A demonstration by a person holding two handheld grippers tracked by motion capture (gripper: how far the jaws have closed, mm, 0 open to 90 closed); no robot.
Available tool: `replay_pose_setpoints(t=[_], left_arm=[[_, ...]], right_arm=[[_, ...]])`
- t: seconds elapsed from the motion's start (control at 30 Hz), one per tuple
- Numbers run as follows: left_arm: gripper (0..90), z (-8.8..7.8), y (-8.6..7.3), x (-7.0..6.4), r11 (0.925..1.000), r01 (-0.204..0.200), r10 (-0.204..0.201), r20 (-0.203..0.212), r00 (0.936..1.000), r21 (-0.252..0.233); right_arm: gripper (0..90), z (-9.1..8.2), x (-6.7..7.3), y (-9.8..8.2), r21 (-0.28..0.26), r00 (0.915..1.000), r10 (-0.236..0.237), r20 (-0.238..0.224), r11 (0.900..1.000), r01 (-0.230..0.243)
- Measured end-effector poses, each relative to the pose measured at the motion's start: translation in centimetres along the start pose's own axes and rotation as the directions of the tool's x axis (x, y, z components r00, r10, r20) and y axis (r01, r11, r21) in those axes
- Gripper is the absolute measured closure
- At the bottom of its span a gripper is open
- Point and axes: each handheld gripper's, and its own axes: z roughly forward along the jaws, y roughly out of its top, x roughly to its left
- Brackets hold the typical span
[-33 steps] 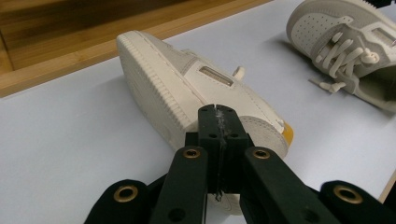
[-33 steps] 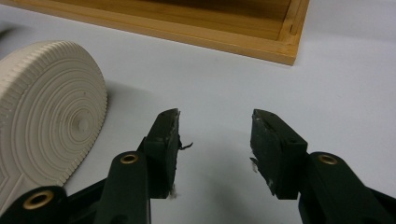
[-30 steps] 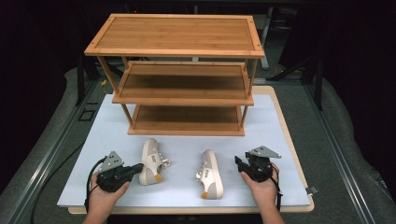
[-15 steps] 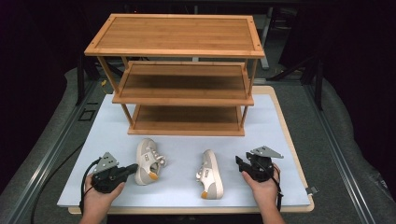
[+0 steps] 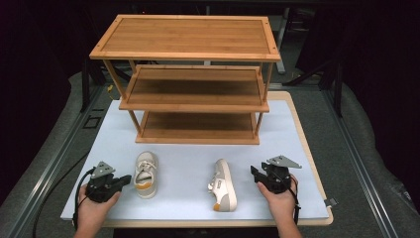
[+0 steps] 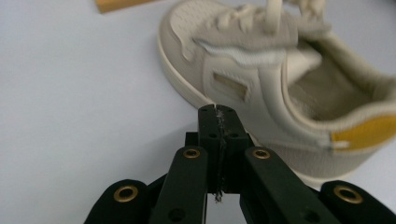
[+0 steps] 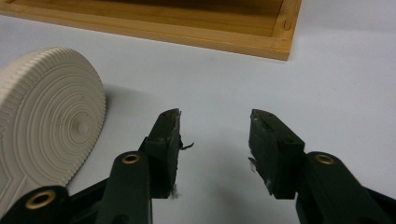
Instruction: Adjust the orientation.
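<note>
A: Where are the two shoes?

B: Both lie on the pale blue mat (image 5: 188, 163) that covers the bench, in front of the three-tier wooden shoe rack (image 5: 185, 74). The cream sneaker with a yellow heel patch (image 5: 146, 174) stands upright on its sole toward the front-left corner. The second cream sneaker (image 5: 223, 184) lies on its side nearer the middle of the front edge, its ribbed sole (image 7: 46, 116) turned toward the right hand.

A: And the left hand-held gripper (image 5: 121, 180)?

B: Its jaws are pressed fully together with nothing between them. In the left gripper view the closed tips (image 6: 218, 116) sit just beside the upright sneaker's side wall (image 6: 261, 88); I cannot tell whether they touch it.

A: The right one?

B: The right hand-held gripper (image 5: 255, 173) rests near the front-right corner, well apart from the rack. Its jaws stand fairly wide and have just been closing a little, with only bare mat between them (image 7: 215, 140). The tipped sneaker's sole is just beside its left jaw, not touching.
</note>
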Motion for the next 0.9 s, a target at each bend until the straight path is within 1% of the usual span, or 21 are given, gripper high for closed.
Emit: replay_pose_setpoints(t=[0.1, 0.17, 0.23, 0.27, 0.3, 0.33, 0.4, 0.43, 0.5, 0.53, 0.6, 0.63, 0.7, 0.73, 0.77, 0.8, 0.83, 0.87, 0.9], left_arm=[[89.4, -0.3, 0.2, 0.0, 0.9989, 0.031, -0.030, 0.026, 0.9992, -0.036], [88.5, -0.3, 0.3, -0.2, 0.9983, 0.028, -0.027, 0.035, 0.9990, -0.050], [87.3, -0.2, 0.4, -0.6, 0.9984, 0.016, -0.014, 0.041, 0.9991, -0.054], [86.9, -0.2, 0.4, -0.8, 0.9985, 0.012, -0.010, 0.043, 0.9990, -0.054], [85.9, -0.2, 0.4, -0.9, 0.9983, 0.010, -0.007, 0.047, 0.9989, -0.057], [84.0, -0.3, 0.4, -1.0, 0.9981, 0.010, -0.007, 0.051, 0.9987, -0.060], [80.1, -0.4, 0.5, -1.0, 0.9975, 0.016, -0.013, 0.047, 0.9988, -0.068], [78.8, -0.4, 0.5, -0.9, 0.9968, 0.024, -0.020, 0.050, 0.9985, -0.076], [75.5, -0.3, 0.5, -0.8, 0.9954, 0.039, -0.035, 0.048, 0.9982, -0.087], [73.1, -0.3, 0.4, -0.7, 0.9950, 0.048, -0.044, 0.047, 0.9980, -0.087], [69.1, -0.3, 0.4, -0.5, 0.9934, 0.063, -0.059, 0.045, 0.9973, -0.096], [66.6, -0.2, 0.3, -0.4, 0.9927, 0.071, -0.067, 0.045, 0.9967, -0.098], [63.0, -0.1, 0.3, -0.2, 0.9915, 0.084, -0.080, 0.043, 0.9959, -0.100], [61.0, -0.1, 0.2, -0.1, 0.9912, 0.086, -0.082, 0.041, 0.9958, -0.100], [59.9, -0.1, 0.2, -0.1, 0.9909, 0.089, -0.085, 0.040, 0.9955, -0.101], [58.8, -0.1, 0.2, -0.1, 0.9906, 0.090, -0.086, 0.037, 0.9956, -0.104], [57.7, -0.1, 0.1, -0.1, 0.9906, 0.089, -0.086, 0.033, 0.9957, -0.104], [56.2, -0.1, 0.1, -0.1, 0.9905, 0.088, -0.085, 0.029, 0.9959, -0.106], [55.2, -0.1, 0.1, -0.1, 0.9904, 0.089, -0.087, 0.026, 0.9959, -0.106]], right_arm=[[60.7, -0.1, 0.1, 0.0, 0.003, 0.9999, -0.008, -0.012, 1.000, 0.008], [66.7, -0.3, 0.4, 0.0, -0.001, 0.9997, -0.021, -0.016, 1.000, 0.021], [74.7, -0.5, 0.8, 0.1, -0.007, 0.9986, -0.045, -0.029, 0.999, 0.045], [78.3, -0.6, 1.0, 0.2, -0.018, 0.9974, -0.059, -0.042, 0.998, 0.058], [80.6, -0.8, 1.3, 0.4, -0.035, 0.9967, -0.074, -0.034, 0.997, 0.073], [82.4, -1.0, 1.6, 0.5, -0.045, 0.9952, -0.085, -0.049, 0.996, 0.082], [83.5, -1.4, 2.2, 0.6, -0.067, 0.9915, -0.103, -0.079, 0.993, 0.098], [84.1, -1.6, 2.6, 0.6, -0.075, 0.9887, -0.121, -0.088, 0.991, 0.115], [85.8, -1.8, 3.4, 0.5, -0.072, 0.9803, -0.164, -0.110, 0.985, 0.157], [86.9, -1.9, 3.8, 0.5, -0.077, 0.9766, -0.176, -0.124, 0.983, 0.167], [89.0, -1.9, 4.6, 0.6, -0.084, 0.9720, -0.185, -0.145, 0.981, 0.174], [89.6, -1.9, 4.8, 0.6, -0.088, 0.9681, -0.187, -0.167, 0.981, 0.174], [89.8, -1.8, 5.4, 0.7, -0.088, 0.9629, -0.199, -0.183, 0.979, 0.185], [90.0, -1.7, 5.6, 0.7, -0.089, 0.9589, -0.209, -0.193, 0.977, 0.195], [90.0, -1.7, 5.9, 0.7, -0.088, 0.9581, -0.210, -0.195, 0.977, 0.196], [90.0, -1.7, 6.0, 0.7, -0.092, 0.9541, -0.214, -0.210, 0.976, 0.198], [90.0, -1.8, 6.2, 0.8, -0.095, 0.9544, -0.214, -0.208, 0.976, 0.198], [90.0, -1.9, 6.3, 0.8, -0.100, 0.9515, -0.213, -0.222, 0.976, 0.195], [90.0, -1.9, 6.5, 0.8, -0.107, 0.9509, -0.213, -0.225, 0.975, 0.193]])
